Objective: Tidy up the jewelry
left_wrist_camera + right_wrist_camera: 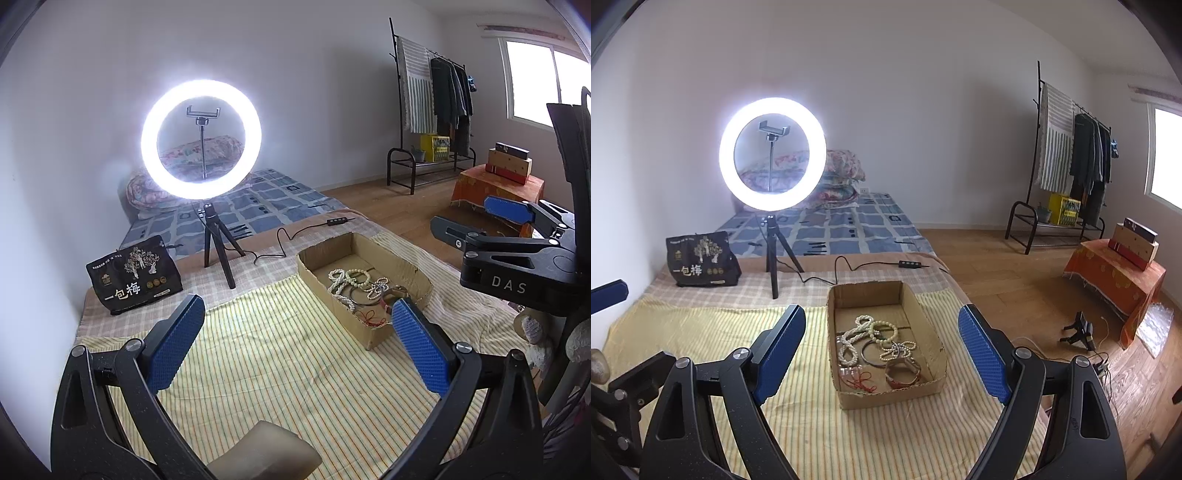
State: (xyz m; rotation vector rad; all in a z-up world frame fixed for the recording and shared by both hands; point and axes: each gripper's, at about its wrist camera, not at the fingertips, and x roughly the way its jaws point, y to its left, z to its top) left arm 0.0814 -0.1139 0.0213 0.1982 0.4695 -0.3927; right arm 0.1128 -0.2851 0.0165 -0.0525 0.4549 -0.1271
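Your left claw (297, 341): fingers spread wide, holding nothing, above the striped cloth (288, 354) | your right claw (882, 354): also wide, holding nothing, hovering near the cardboard box (923, 321) | jewelry (877, 345): bead strings, bangles and red cord heaped inside the box on the bed | ring light (772, 153): lit, behind the box.

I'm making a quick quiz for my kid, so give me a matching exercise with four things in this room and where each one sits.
Things:
1. pearl bracelets
2. ring light
3. black bag
4. striped towel

Places:
A. on the clothes rack
B. in the cardboard box
C. left of the tripod, on the checked cloth
D. atop the tripod, lit

Pairs: 1-B, 2-D, 3-C, 4-A
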